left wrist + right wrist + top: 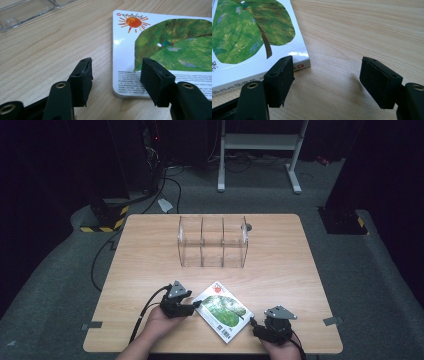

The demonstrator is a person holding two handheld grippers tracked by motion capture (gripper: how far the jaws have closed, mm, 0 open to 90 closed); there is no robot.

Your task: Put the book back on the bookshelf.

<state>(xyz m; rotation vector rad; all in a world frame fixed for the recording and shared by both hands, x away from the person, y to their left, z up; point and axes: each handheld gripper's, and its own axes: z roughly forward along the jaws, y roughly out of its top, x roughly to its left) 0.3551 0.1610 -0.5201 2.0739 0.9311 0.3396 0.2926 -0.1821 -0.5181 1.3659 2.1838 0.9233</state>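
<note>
A picture book [222,310] lies flat near the table's front edge, its white cover showing a green leaf and an orange sun. My left gripper [196,306] sits at the book's left edge. In the left gripper view the jaws [117,66] stand open, and the book [175,42] has its near corner between them with no pad pressing on it. My right gripper [253,322] rests at the book's lower right corner. In the right gripper view it [326,63] is open, its left jaw beside the corner of the book [249,32] and bare wood between the pads.
A clear plastic organizer [212,242] with three compartments stands at the far middle of the wooden table [280,265]; its edge [25,10] also appears in the left gripper view. A small dark round object [247,226] lies by its right end. Cables and a white stand [260,142] are on the floor beyond.
</note>
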